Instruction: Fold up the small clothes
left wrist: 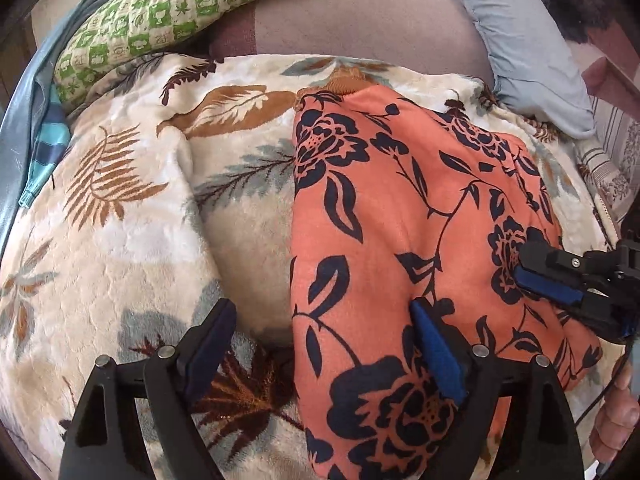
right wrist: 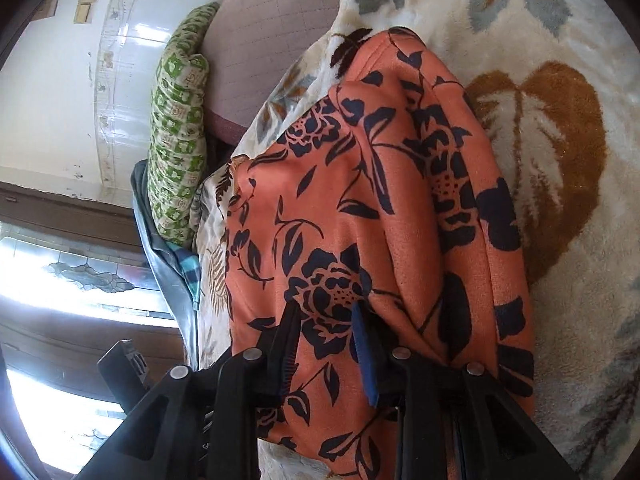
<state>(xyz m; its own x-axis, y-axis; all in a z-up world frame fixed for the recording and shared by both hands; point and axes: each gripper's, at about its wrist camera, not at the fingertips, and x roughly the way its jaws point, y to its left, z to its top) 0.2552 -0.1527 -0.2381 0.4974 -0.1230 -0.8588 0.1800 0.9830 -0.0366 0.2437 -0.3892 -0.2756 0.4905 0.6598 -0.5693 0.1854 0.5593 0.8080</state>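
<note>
garment: orange floral garment (left wrist: 400, 220) folded to a narrow stack on the leaf-print blanket (left wrist: 120, 240) | left claw (left wrist: 324, 344) released, straddling its near-left edge | right claw (right wrist: 326, 344) part-open over cloth, grip unclear | progress: judged late; another fold or smoothing left

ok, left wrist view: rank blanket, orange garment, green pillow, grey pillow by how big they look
1. Blanket, fills most of the frame.
2. Orange garment.
3. Green pillow and grey pillow: look alike in size, both far back and cut off by the frame edge, so I won't rank them.
</note>
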